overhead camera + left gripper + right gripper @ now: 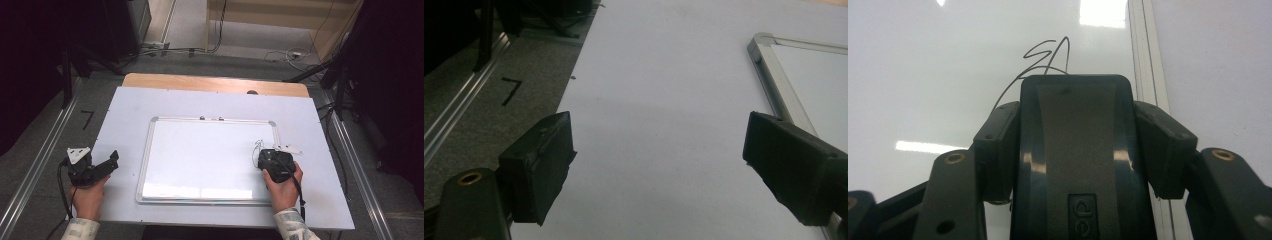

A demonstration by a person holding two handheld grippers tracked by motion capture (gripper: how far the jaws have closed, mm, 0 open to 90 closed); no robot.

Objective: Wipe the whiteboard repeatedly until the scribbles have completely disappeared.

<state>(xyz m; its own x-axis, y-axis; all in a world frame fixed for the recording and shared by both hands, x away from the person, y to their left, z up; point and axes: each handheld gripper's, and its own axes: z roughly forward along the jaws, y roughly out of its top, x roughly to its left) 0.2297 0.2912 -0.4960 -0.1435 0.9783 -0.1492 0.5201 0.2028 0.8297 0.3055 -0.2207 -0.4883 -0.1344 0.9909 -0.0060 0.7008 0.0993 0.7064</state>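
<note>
A whiteboard [200, 155] with a silver frame lies flat on the white table sheet [220, 102]. Near its right edge is a thin black scribble [258, 147], seen close up as the scribble [1045, 57] on the board surface [923, 75]. My right gripper [274, 162] hovers over that spot, shut on a black eraser block [1075, 145] clamped between its jaws and pointing down at the board. My left gripper [114, 159] rests off the board's left side, above the sheet. The left gripper [659, 145] is open, with nothing between its fingers.
The board's frame corner [769, 55] lies just right of the left gripper. A small white object [290, 149] sits by the board's right edge. Grey floor and a metal rail [35, 170] run along the table's left side. Cables [290, 54] lie on the floor behind.
</note>
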